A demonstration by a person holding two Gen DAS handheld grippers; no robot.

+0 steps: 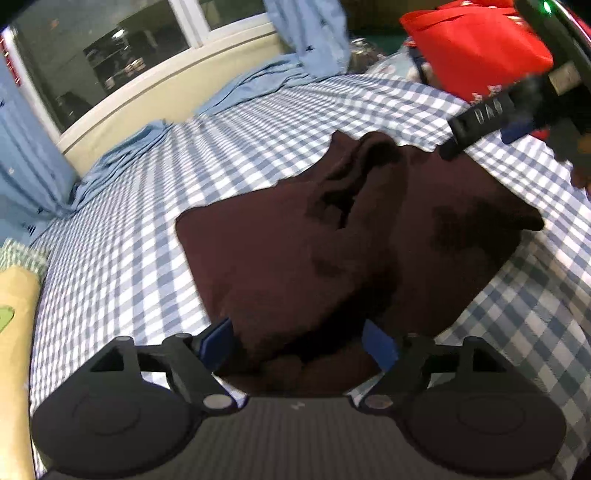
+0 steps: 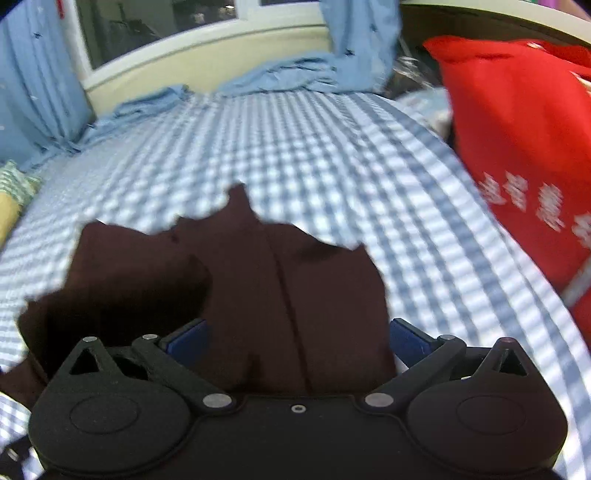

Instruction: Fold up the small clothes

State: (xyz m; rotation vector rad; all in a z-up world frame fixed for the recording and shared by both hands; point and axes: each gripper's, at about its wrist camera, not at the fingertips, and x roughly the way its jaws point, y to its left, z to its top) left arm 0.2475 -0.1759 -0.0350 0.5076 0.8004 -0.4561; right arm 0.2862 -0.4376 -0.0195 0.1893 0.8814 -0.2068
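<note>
A dark maroon garment (image 1: 332,240) lies rumpled on a bed (image 1: 147,221) covered in blue-and-white check, filling the middle of the left wrist view. The left gripper (image 1: 301,341) sits at 6 o'clock with its blue-padded fingers spread wide, the near hem of the cloth bunched between them but not pinched. The right gripper (image 1: 480,127) comes in from 2 o'clock, its tip at the garment's far edge; in its own view the right gripper's fingers (image 2: 188,338) also stand apart with the fabric lying between them. A red bag (image 2: 517,140) sits at 3 o'clock there, and light blue curtains (image 2: 37,81) hang at 10 o'clock below a window (image 2: 147,26).
</note>
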